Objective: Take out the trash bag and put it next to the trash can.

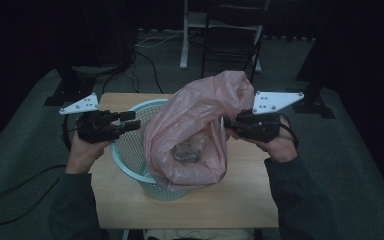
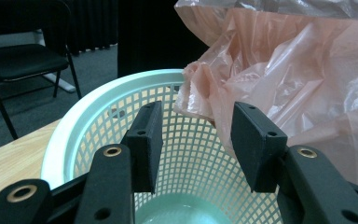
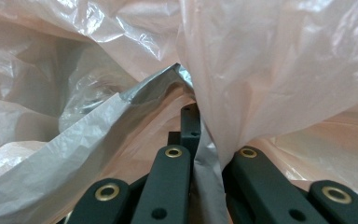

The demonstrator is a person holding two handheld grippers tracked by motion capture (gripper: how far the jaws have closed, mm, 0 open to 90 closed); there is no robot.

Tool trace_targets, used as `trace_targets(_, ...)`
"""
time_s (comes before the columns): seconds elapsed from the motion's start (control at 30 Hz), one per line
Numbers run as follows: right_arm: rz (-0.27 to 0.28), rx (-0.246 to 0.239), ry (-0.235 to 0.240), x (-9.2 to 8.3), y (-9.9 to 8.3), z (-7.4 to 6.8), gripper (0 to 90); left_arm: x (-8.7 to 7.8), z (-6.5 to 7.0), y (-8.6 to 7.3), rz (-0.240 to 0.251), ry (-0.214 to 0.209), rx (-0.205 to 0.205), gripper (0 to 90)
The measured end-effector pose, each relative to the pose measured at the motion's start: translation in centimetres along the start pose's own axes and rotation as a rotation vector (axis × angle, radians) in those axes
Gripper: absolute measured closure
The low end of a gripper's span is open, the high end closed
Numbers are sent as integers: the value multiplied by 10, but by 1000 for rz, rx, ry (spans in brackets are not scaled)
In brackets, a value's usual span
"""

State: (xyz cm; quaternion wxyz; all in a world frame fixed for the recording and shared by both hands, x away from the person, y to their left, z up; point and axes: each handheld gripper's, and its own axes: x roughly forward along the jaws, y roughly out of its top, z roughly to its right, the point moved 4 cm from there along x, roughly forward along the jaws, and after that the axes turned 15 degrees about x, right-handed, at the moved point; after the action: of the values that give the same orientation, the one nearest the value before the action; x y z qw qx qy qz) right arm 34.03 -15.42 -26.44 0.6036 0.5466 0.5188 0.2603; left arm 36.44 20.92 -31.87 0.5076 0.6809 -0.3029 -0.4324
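A pale green mesh basket (image 1: 130, 150) stands on the wooden table (image 1: 240, 200). A pink plastic bag (image 1: 200, 125) sits partly inside it, bulging up and to the right, with crumpled grey stuff (image 1: 190, 149) at its bottom. My left gripper (image 1: 136, 121) hovers over the basket's left rim (image 2: 74, 126), open, with nothing between its pads; the bag (image 2: 307, 84) lies just to its right. My right gripper (image 1: 228, 125) is at the bag's right side, shut on a fold of the bag (image 3: 205, 163). The film drapes over its jaws.
A black folding chair (image 1: 230, 40) and a white stand (image 1: 185, 35) are on the grey floor behind the table. Cables (image 1: 145, 45) run across the floor. Dark stands flank the table at both back corners. A second chair (image 2: 23, 60) appears in the left gripper view.
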Motion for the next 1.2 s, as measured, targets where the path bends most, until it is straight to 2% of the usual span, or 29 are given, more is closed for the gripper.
trace_targets(0.2,-19,12,0,3,-5,1,889,1,2,3,-1,5,9,538)
trace_targets(0.37,-50,8,2,11,-11,1,890,-2,3,6,21,14,10,527)
trace_targets(0.47,-51,10,2,12,-11,1,889,-4,0,4,11,29,4,524)
trace_targets(0.57,-24,10,-3,7,-7,2,890,-4,-4,-1,-15,46,-2,524)
trace_targets(0.73,15,1,-23,-10,2,3,889,1,-9,-9,-43,46,-26,525)
trace_targets(1.0,31,-3,-61,-29,5,7,889,5,-6,-9,-57,38,-21,525)
trace_targets(1.2,33,13,-88,-40,1,15,890,7,-5,-9,-61,29,-16,525)
